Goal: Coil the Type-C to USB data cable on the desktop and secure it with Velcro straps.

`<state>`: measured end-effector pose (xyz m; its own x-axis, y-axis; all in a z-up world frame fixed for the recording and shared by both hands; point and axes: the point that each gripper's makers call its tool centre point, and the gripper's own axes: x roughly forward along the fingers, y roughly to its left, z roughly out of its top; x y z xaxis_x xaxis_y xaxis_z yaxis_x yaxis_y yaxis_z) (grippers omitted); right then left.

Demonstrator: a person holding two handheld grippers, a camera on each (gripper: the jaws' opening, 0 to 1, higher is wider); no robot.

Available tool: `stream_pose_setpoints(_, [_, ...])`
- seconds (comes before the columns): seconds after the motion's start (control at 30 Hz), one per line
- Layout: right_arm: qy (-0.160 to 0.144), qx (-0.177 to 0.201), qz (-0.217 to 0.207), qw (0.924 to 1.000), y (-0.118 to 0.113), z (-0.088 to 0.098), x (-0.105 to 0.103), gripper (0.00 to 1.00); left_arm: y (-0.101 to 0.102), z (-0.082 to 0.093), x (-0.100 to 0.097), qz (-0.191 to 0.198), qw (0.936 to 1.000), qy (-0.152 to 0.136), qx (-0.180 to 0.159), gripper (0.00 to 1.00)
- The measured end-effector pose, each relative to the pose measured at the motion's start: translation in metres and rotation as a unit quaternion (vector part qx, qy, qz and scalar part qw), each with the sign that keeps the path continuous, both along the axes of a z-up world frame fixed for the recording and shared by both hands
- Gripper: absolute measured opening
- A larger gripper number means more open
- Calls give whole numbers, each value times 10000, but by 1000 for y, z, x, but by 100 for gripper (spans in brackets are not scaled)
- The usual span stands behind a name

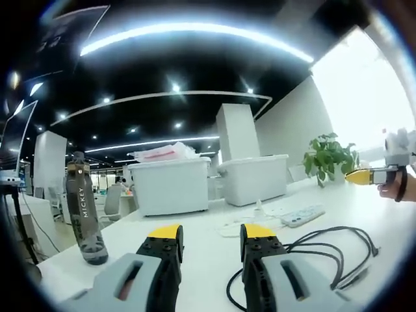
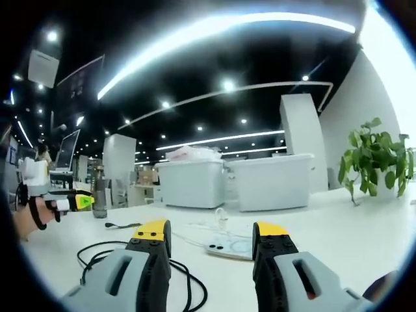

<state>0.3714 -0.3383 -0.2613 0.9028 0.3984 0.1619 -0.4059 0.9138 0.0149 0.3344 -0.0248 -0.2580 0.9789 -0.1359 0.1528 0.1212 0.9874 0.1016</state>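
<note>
A black data cable (image 1: 325, 250) lies in loose loops on the white desk (image 1: 214, 250), just right of my left gripper (image 1: 211, 232), which is open with nothing between its jaws. The same cable (image 2: 140, 266) runs under and left of my right gripper (image 2: 211, 229), also open and empty. The right gripper (image 1: 367, 175) enters the left gripper view at the far right, held by a hand. The left gripper (image 2: 71, 202) shows at the left of the right gripper view. I cannot make out a Velcro strap.
A dark bottle (image 1: 86, 211) marked MICKEY stands at the desk's left. A white power strip (image 1: 300, 216) and white cord lie mid-desk. Two white bins (image 1: 170, 185) stand behind, and a potted plant (image 1: 328, 158) at the right. A white charger pad (image 2: 227, 246) lies ahead.
</note>
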Motion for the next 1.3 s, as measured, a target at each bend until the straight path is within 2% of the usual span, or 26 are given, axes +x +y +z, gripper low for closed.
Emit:
stream_pose_setpoints(0.13, [0,-204,-249,9995,-6,-3,3,54,-1,-1,0,-61,9999,38,-103,37])
stream_pose_setpoints(0.23, [-51,-238,-264,9994,-6,-2,4,54,-1,-1,0,-75,9999,38,-116,37])
stream_pose_setpoints(0.37, [-123,-241,-123,9996,0,0,3,53,-1,1,0,-147,9997,41,-205,37])
stream_pose_setpoints(0.43, [-300,-512,15,9982,8,5,1,51,1,4,-1,-178,9995,7,-277,37])
stream_pose_setpoints(0.5, [-314,-712,187,9968,18,6,-1,45,0,8,-2,-291,9983,-25,-509,37])
stream_pose_setpoints(0.53, [-294,-631,399,9968,26,8,-3,43,-1,9,-2,-352,9975,-31,-606,37])
stream_pose_setpoints(0.6, [0,-548,757,9956,38,4,-5,41,-1,10,0,-387,9973,-36,-618,37])
stream_pose_setpoints(0.73, [223,-972,1131,9886,57,-5,-3,38,-4,18,1,-452,9977,-114,-498,36])
stream_pose_setpoints(0.77, [316,-1042,1338,9850,66,-9,-4,36,-4,22,2,-479,9976,-142,-482,36])
stream_pose_setpoints(0.9, [774,-845,1747,9779,82,-18,-2,34,-5,41,3,-572,9969,-323,-441,35])
stream_pose_setpoints(1.03, [939,-931,1924,9724,91,-22,6,34,-5,54,7,-617,9970,-441,-147,35])
stream_pose_setpoints(1.07, [1030,-990,2048,9683,95,-25,5,33,-5,55,8,-660,9967,-445,-138,35])
stream_pose_setpoints(1.17, [1250,-1118,2300,9586,107,-34,7,32,-8,52,10,-861,9955,-381,-113,35])
stream_pose_setpoints(1.23, [1352,-1212,2369,9544,114,-39,12,31,-11,42,13,-988,9949,-209,-3,36])
stream_pose_setpoints(1.3, [1249,-1268,2230,9584,117,-39,24,26,-14,29,17,-1090,9940,-51,94,36])
